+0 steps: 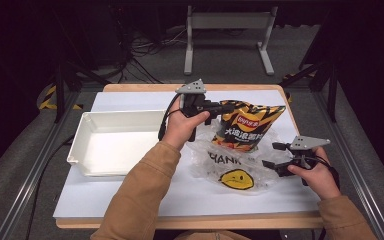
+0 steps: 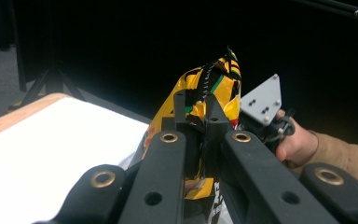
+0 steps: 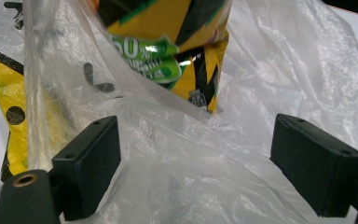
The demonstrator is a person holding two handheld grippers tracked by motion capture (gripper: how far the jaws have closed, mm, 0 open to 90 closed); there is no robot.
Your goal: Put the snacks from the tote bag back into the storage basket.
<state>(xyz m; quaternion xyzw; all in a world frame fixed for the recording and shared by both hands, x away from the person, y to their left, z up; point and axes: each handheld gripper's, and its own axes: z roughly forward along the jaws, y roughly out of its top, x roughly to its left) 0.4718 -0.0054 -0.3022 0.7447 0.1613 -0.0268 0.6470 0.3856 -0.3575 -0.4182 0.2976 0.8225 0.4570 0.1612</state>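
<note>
Overhead, the left gripper [image 1: 219, 107] pinches the chip bag [image 1: 247, 125] above the plastic bag [image 1: 230, 167]; the right gripper [image 1: 275, 156] seemingly gapes, jaws spread.

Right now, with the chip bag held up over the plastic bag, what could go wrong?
1. The left gripper pinches only the top edge of the chip bag; that thin grip may slip or tear.
2. The right gripper is open around the plastic bag and holds none of it, so the loose film could fold shut or shift under the chip bag.
</note>
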